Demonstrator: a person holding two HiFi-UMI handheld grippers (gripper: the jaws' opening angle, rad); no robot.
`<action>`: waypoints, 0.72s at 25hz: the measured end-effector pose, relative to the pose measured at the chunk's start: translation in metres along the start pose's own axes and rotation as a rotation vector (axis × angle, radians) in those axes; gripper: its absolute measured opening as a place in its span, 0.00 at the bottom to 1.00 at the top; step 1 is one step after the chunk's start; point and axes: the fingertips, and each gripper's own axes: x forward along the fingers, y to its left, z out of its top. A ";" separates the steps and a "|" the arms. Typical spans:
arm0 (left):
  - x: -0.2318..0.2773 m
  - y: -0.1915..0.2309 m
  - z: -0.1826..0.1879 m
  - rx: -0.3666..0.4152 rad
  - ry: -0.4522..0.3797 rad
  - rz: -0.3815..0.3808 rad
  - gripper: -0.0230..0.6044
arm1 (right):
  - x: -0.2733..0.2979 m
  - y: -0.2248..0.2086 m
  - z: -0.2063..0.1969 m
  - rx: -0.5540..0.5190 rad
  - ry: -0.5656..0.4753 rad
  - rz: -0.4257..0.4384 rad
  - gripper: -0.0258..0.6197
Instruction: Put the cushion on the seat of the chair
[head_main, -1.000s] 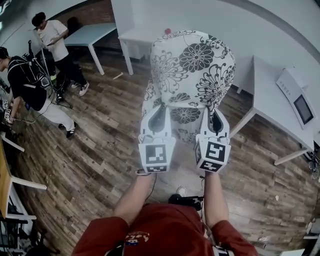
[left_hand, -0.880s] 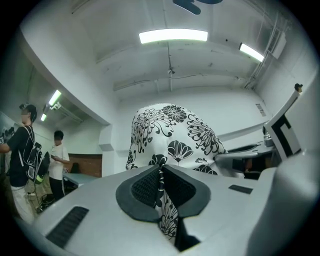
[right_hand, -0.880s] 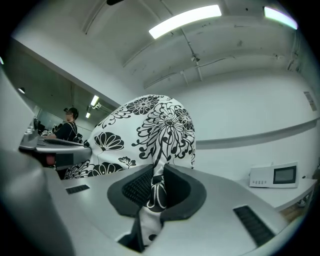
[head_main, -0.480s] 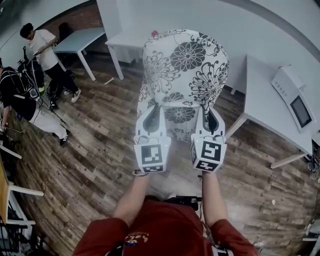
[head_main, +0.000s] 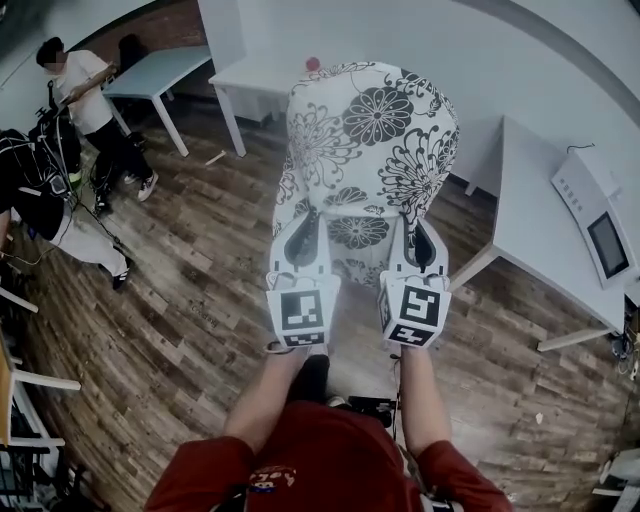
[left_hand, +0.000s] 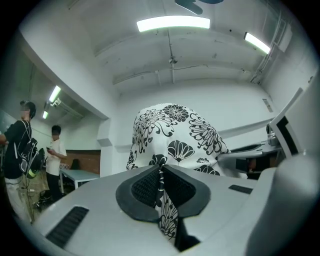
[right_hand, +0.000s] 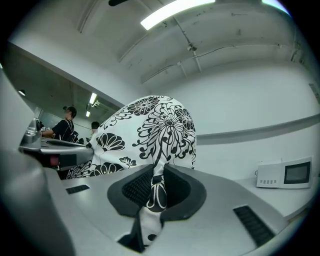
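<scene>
Cushion up in the air, pinched by two grippers

Cushion (head_main: 375, 140) is white with big black flowers. It is up in the air, in front of the person, high over the wood floor (head_main: 180, 300). It is not on any seat now. No view shows the chair well enough to tell where it is.

The left gripper (head_main: 308, 212) is closed tight on a thin fold of the flower cloth at the cushion's near edge. The right gripper (head_main: 416, 222) is closed the same way on a fold just beside it. In each gripper view the cloth sits squeezed flat between the dark pads, and the puffy part rises past the jaws.

The cushion looks soft and light. It bends and curls over at the far end, so it will likely flop and swing when it is carried. The cloth looks smooth, so a thin pinch could slip out. Two holds set apart on one edge seem like a good way to stop it twisting. It will not break if it drops.

White tables (head_main: 530, 200) stand to the right, and people (head_main: 80, 90) stand far off to the left.
</scene>
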 end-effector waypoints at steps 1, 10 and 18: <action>-0.002 0.002 0.003 -0.001 0.028 -0.004 0.10 | -0.002 0.002 0.002 0.010 0.028 -0.001 0.13; 0.000 0.006 0.011 0.002 0.036 0.006 0.10 | 0.004 0.005 0.008 0.015 0.040 0.018 0.13; 0.015 0.009 -0.001 0.012 -0.005 0.011 0.10 | 0.023 0.004 -0.004 0.001 0.004 0.016 0.13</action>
